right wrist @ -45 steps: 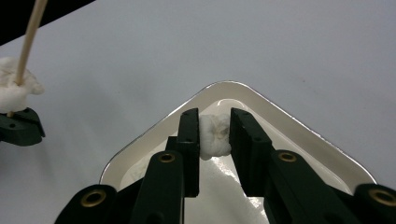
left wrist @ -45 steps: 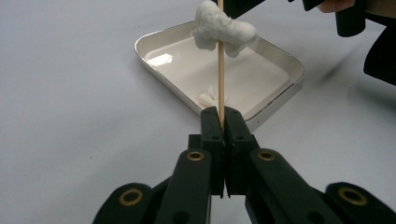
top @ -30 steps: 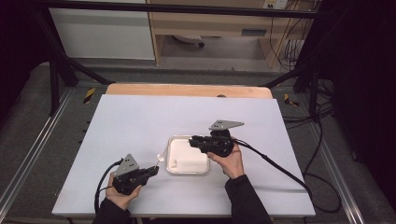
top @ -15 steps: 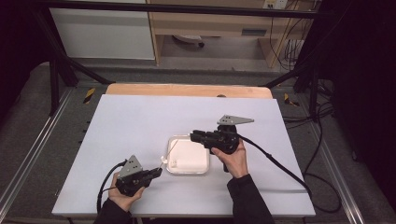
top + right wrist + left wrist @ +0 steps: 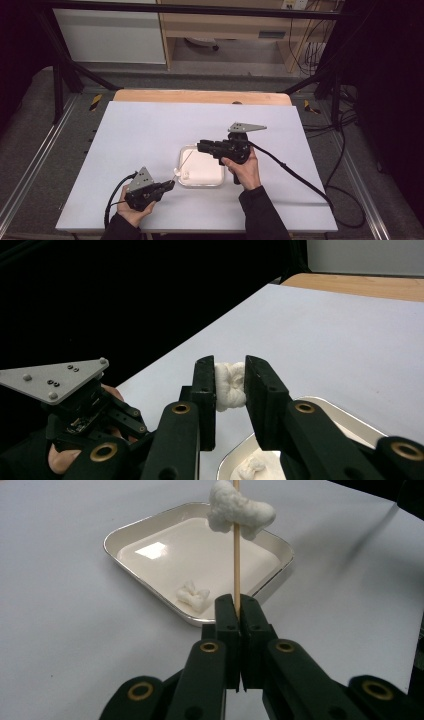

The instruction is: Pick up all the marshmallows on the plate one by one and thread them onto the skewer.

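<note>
My left gripper (image 5: 239, 605) is shut on the lower end of a thin wooden skewer (image 5: 236, 560). A white puffy piece (image 5: 240, 509) is threaded high on the skewer. In the high view this gripper (image 5: 169, 185) sits at the front left of a white square tray (image 5: 207, 170), with the skewer slanting over the tray. A second white piece (image 5: 192, 596) lies in the tray (image 5: 125, 532). My right gripper (image 5: 230, 375) is shut on another white piece (image 5: 229, 386). In the high view that gripper (image 5: 201, 146) is held above the tray's far edge.
The tray stands on a pale table (image 5: 150, 130) whose wooden far edge (image 5: 200, 96) shows. Dark frame rails and cables (image 5: 300, 175) run along the table's right side. In the right gripper view the left hand's gripper with its grey plate (image 5: 55, 380) is close by.
The right gripper has drifted slightly right and away over the tray, with the white piece still in it. The left gripper has stayed put.
</note>
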The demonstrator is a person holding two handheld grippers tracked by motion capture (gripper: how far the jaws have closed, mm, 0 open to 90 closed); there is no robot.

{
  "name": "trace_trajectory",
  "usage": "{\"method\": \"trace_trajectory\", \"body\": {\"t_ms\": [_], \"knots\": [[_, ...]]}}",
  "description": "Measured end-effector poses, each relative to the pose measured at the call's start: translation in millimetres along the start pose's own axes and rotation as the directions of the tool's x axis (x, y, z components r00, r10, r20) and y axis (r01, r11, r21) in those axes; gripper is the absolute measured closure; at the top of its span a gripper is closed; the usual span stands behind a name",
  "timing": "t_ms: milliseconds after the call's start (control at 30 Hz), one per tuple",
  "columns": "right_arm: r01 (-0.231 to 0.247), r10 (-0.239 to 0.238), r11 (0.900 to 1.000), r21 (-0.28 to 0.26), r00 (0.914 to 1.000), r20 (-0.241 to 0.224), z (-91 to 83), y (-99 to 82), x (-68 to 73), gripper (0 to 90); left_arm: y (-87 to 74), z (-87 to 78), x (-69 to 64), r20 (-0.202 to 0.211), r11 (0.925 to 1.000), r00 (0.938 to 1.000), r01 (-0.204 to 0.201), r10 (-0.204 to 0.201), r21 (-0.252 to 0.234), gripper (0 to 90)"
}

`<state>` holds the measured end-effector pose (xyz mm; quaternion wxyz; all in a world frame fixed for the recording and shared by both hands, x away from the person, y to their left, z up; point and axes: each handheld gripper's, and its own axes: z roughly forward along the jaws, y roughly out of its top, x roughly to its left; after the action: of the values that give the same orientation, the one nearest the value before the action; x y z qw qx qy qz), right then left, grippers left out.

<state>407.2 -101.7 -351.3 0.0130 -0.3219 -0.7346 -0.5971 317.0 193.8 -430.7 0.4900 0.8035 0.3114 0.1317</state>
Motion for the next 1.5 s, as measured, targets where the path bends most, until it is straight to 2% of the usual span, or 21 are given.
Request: {"method": "trace_trajectory", "body": {"t_ms": [467,700,1000,1500], "knots": [[-0.024,0.024,0.9997,0.008,0.9992,-0.032,10.0,-6.1,-1.8,75.8,0.5,0.5,-1.4,0.003,1.0000,1.0000,-0.009,0.009,0.001,88.9],[-0.026,0.027,0.9995,0.014,0.9993,-0.025,12.8,-8.6,-2.3,76.1,0.0,0.7,-1.6,0.002,0.9999,0.9999,-0.012,0.012,0.000,88.9],[-0.034,0.035,0.9991,0.025,0.9985,-0.042,17.4,-13.6,-1.5,78.4,-1.2,2.9,-1.9,-0.002,0.9995,0.9998,-0.019,0.019,0.024,89.0],[-0.043,0.044,0.9988,0.022,0.9967,-0.069,25.5,-25.7,3.5,81.5,-2.4,6.0,-2.5,-0.011,0.9991,0.9999,-0.008,0.008,0.041,89.0]]}}
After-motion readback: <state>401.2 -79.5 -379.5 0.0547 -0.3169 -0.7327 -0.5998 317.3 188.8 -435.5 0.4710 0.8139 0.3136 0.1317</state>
